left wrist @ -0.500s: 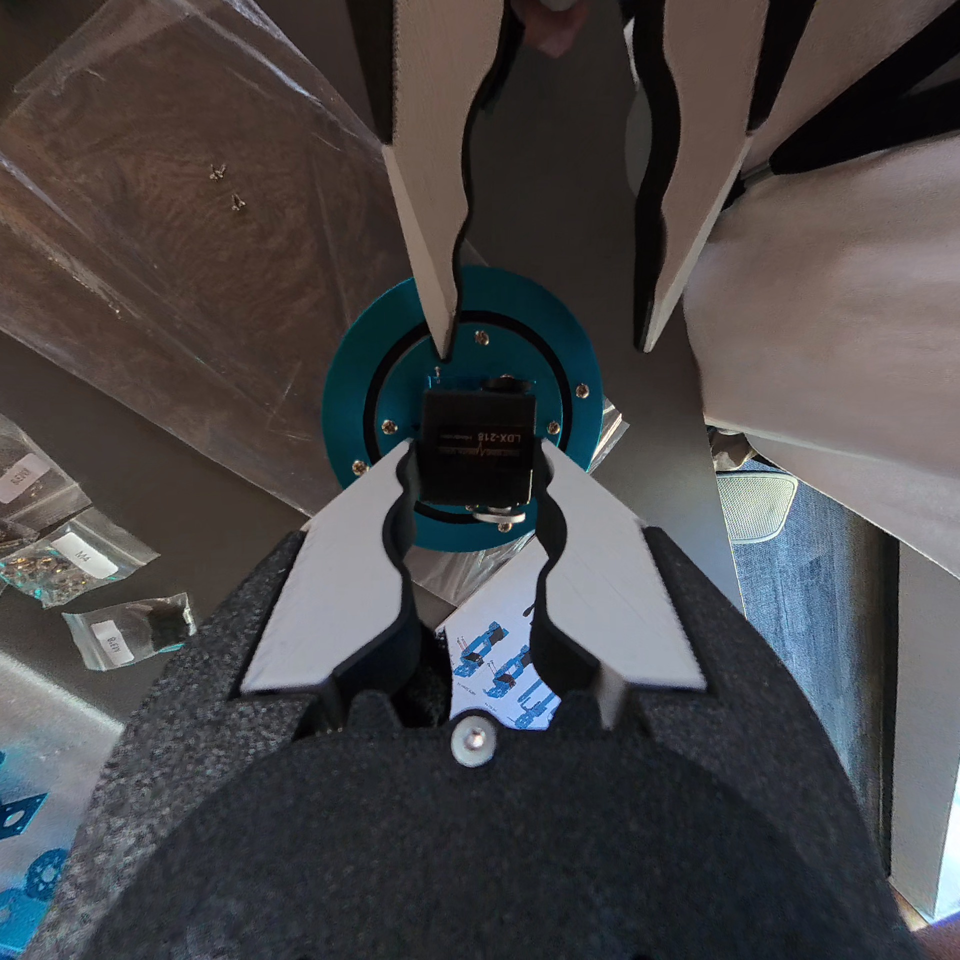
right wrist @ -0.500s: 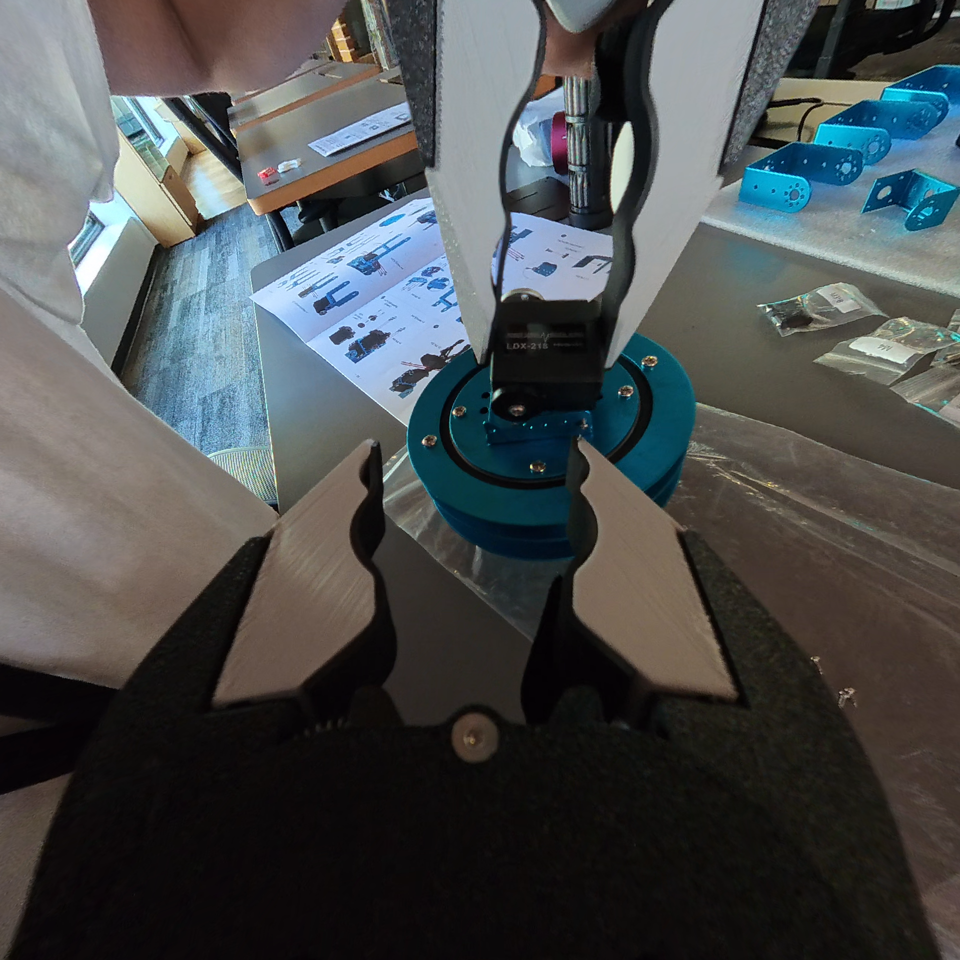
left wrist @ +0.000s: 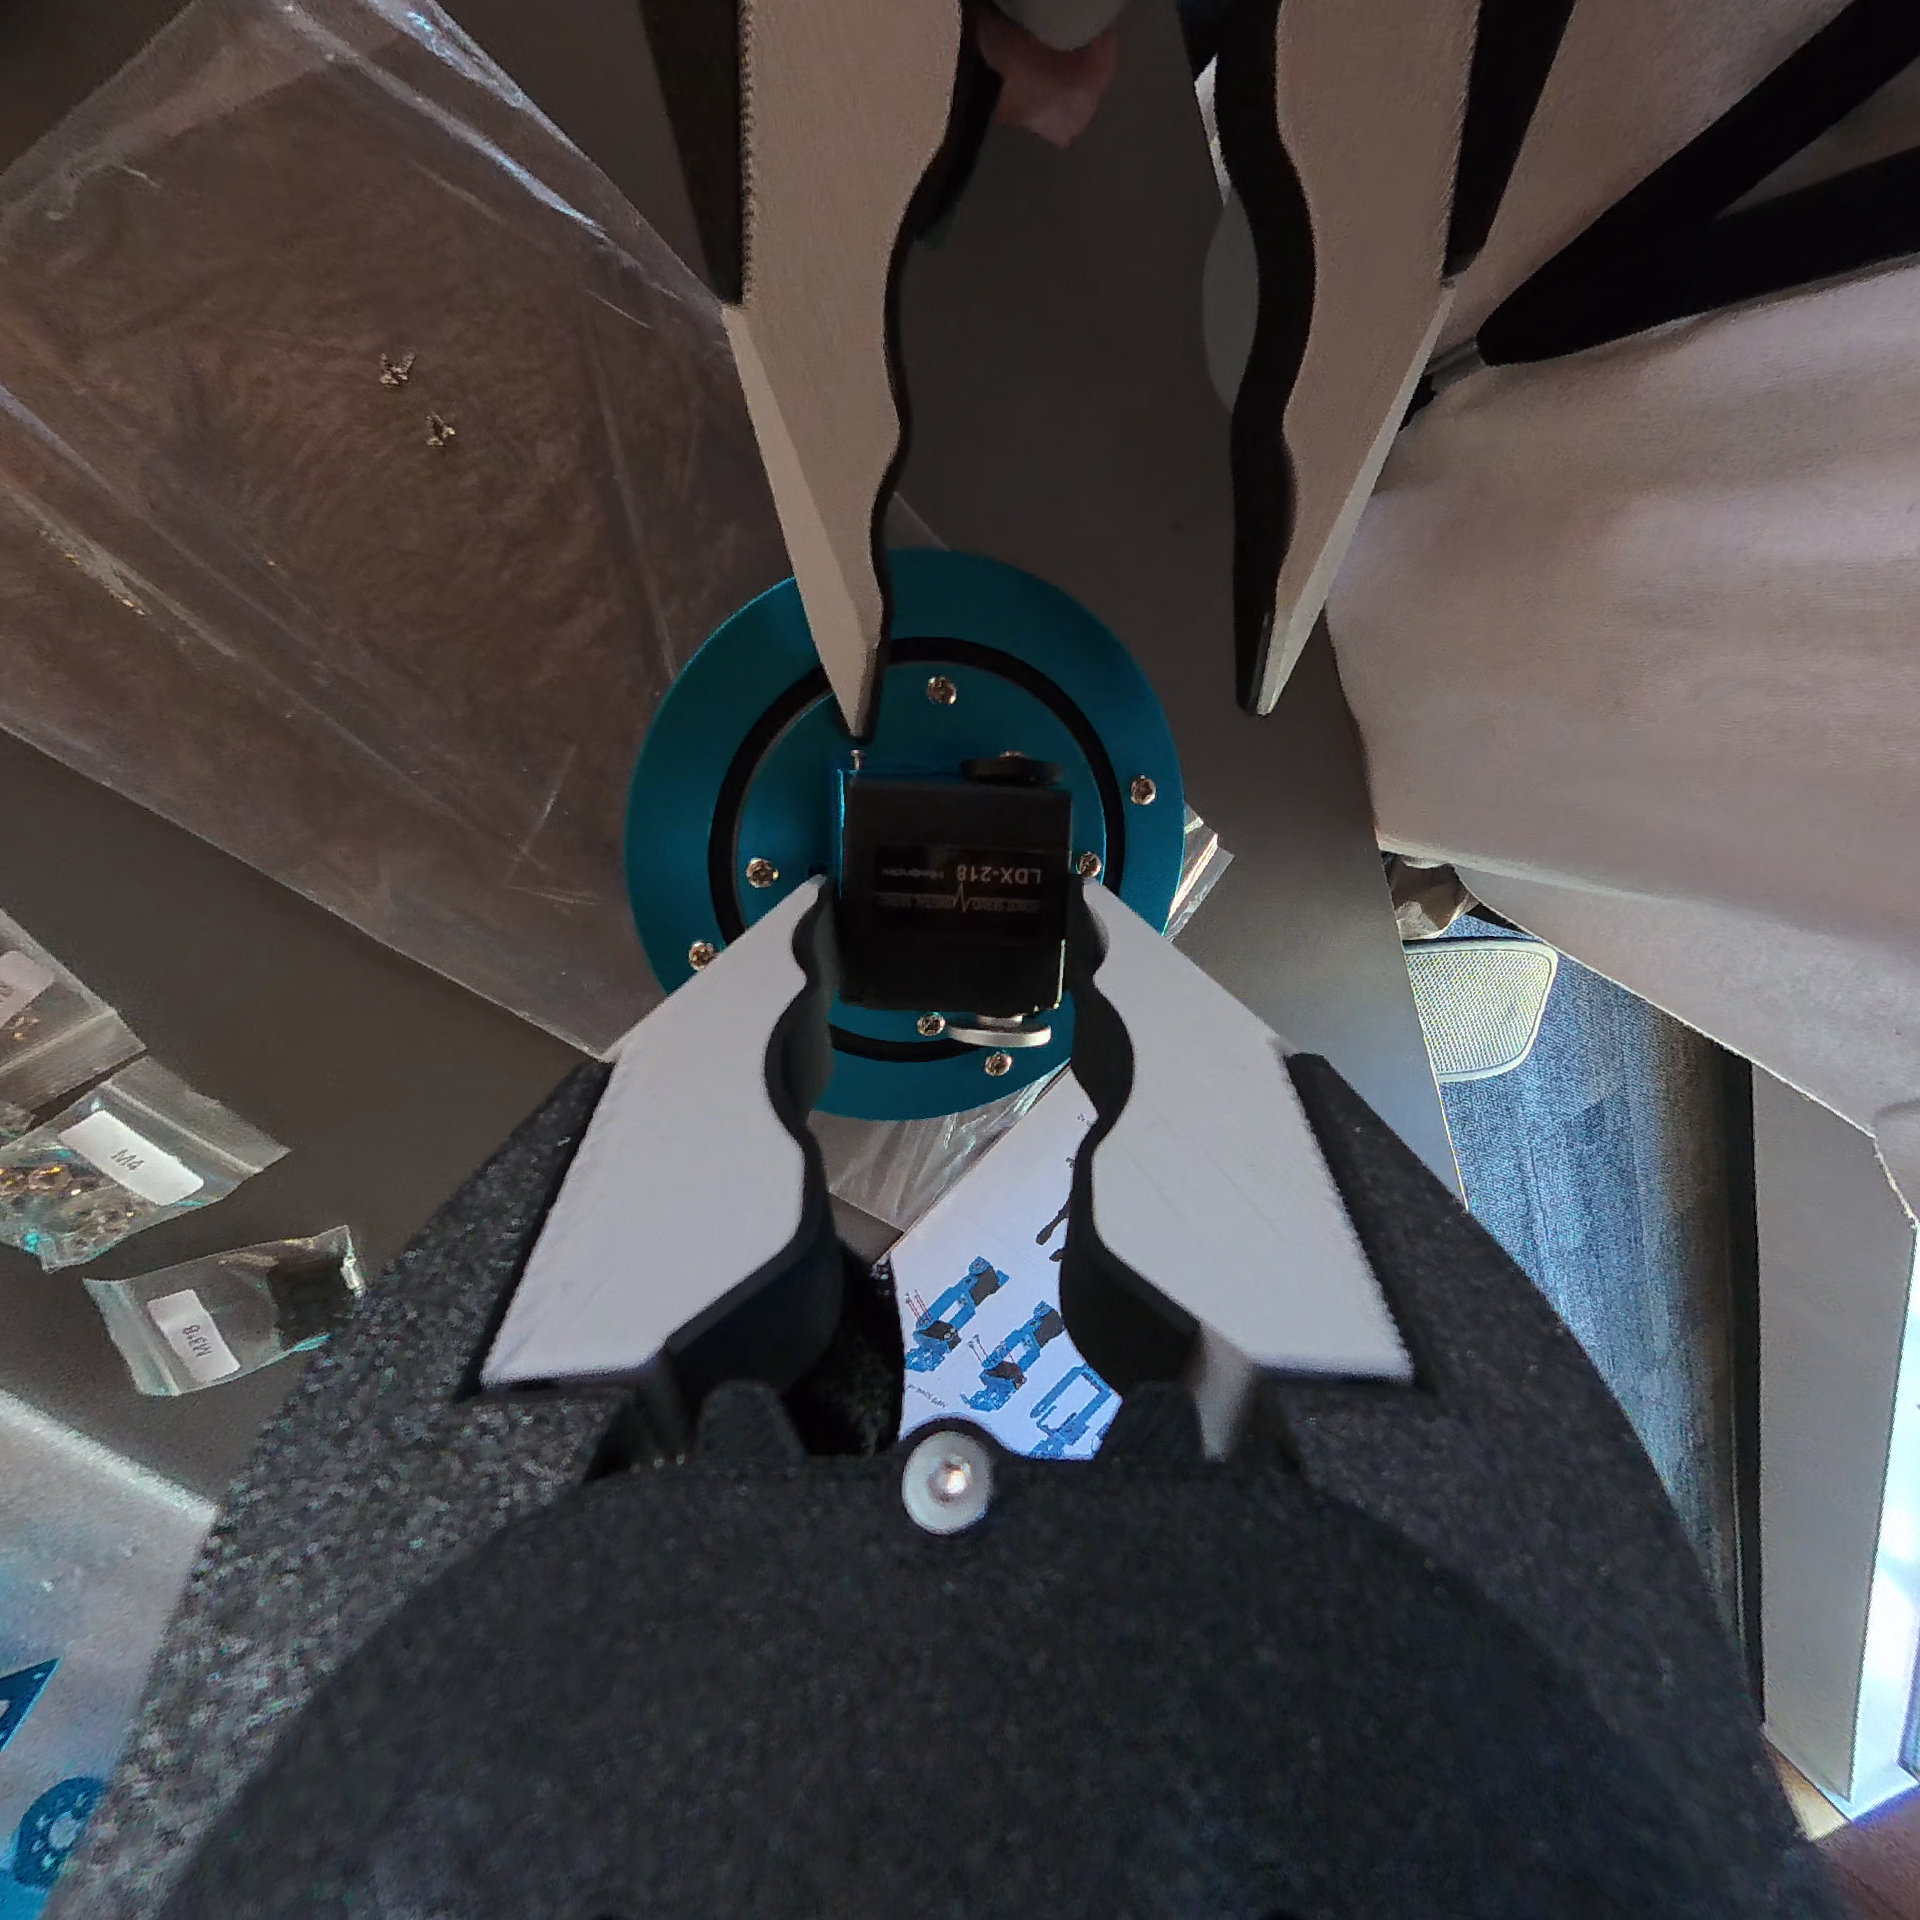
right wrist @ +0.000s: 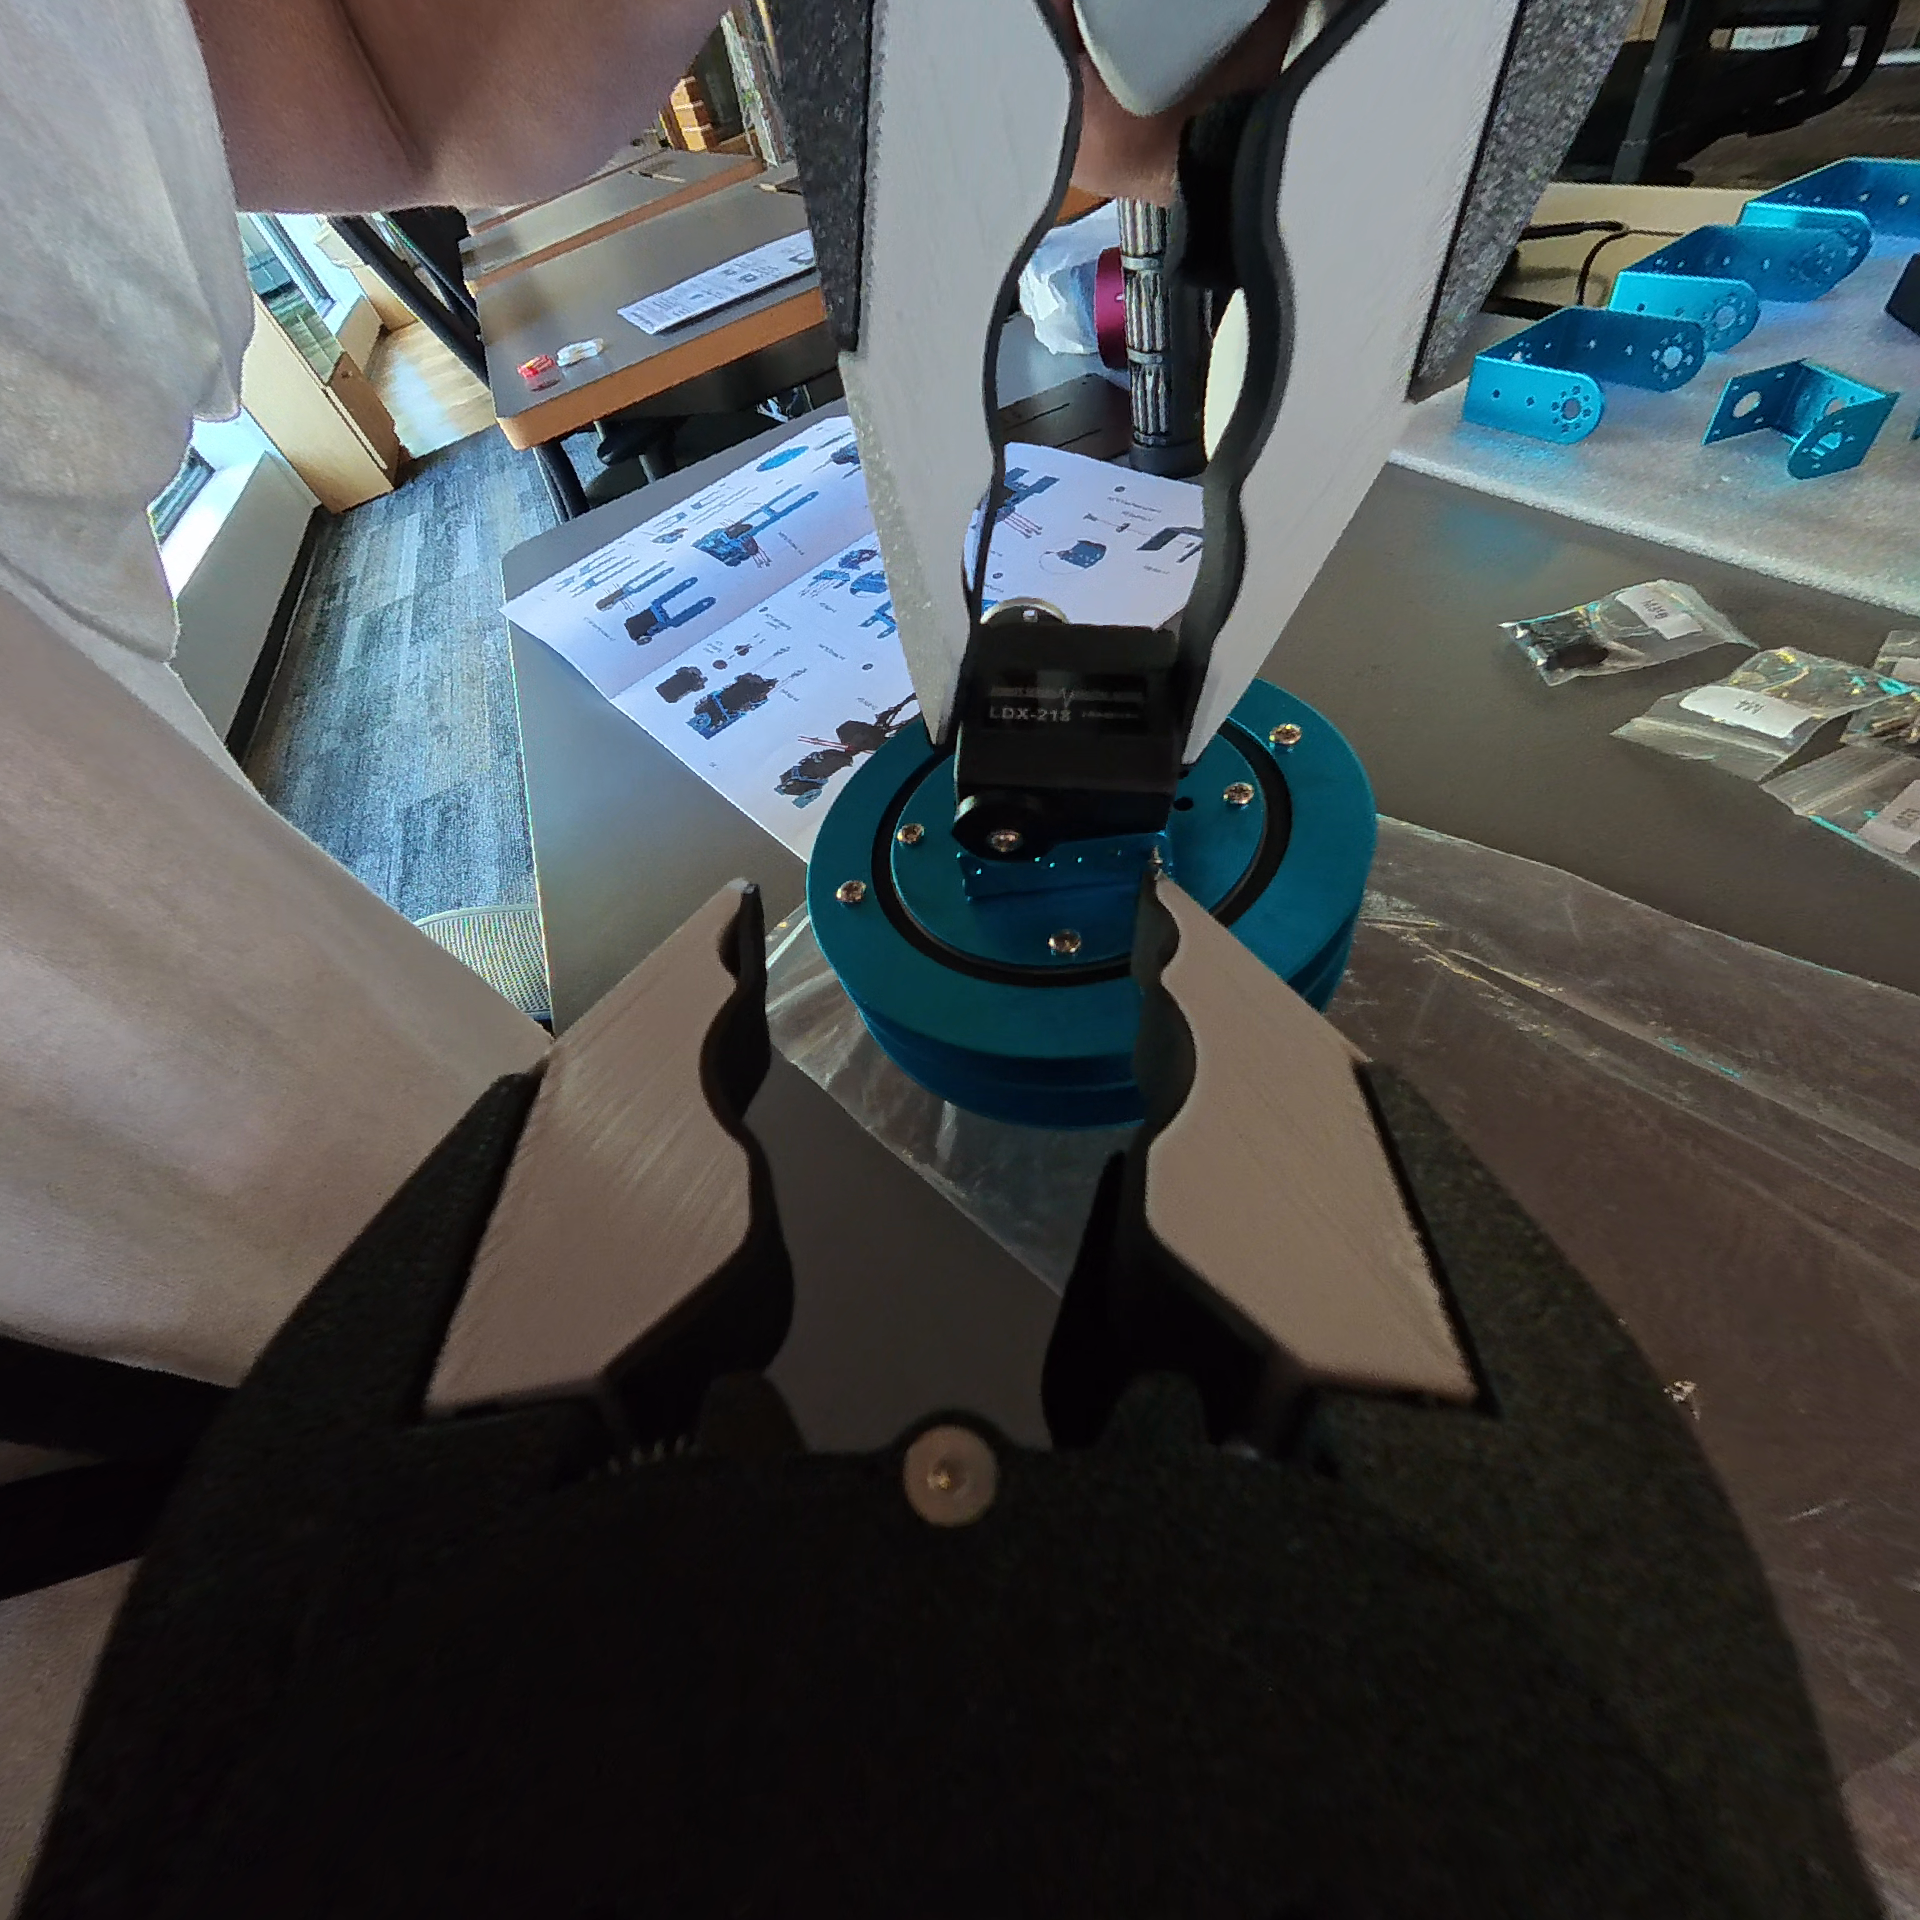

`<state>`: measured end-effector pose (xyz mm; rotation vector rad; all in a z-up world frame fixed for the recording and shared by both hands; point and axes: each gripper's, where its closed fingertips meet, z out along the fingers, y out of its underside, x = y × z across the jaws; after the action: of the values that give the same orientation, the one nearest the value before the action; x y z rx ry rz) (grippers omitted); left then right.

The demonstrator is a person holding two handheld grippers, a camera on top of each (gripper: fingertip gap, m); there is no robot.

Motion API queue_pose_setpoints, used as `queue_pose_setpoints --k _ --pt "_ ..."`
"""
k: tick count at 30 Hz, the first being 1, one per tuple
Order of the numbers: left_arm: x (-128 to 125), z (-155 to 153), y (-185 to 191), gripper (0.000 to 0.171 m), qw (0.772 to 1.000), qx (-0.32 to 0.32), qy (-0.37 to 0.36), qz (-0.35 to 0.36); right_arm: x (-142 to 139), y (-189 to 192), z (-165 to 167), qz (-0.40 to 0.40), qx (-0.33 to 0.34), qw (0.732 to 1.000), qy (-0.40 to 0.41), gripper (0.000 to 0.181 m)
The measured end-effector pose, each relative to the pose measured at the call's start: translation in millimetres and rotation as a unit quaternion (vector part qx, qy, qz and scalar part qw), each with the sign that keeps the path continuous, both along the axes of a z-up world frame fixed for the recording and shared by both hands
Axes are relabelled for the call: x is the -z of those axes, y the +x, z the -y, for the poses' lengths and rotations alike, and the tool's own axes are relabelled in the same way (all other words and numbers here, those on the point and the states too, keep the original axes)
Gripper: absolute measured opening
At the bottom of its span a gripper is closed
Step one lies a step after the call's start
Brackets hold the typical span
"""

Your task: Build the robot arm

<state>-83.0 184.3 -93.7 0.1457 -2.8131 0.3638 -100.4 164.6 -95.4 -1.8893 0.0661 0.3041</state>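
Left gripper (right wrist: 1070, 727) grips black servo (right wrist: 1065, 743) on blue base (right wrist: 1309, 883) (right jaws apart).

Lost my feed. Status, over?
Left gripper shut on black servo, atop blue round base. Right gripper open, beside base. Nothing between.

Daylight from windows beyond the table's left edge, glare on clear plastic sheet (right wrist: 1621, 1049), gripper housings in deep shadow, wide-angle bending at frame edges, mild softness up close
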Motion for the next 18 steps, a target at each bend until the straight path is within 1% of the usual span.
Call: queue_pose_setpoints --k 18 --pt "-0.1 0.3 0.2 0.042 1.000 0.018 -0.012 0.003 -1.9 0.0 0.7 -0.004 -0.005 1.000 0.006 0.069"
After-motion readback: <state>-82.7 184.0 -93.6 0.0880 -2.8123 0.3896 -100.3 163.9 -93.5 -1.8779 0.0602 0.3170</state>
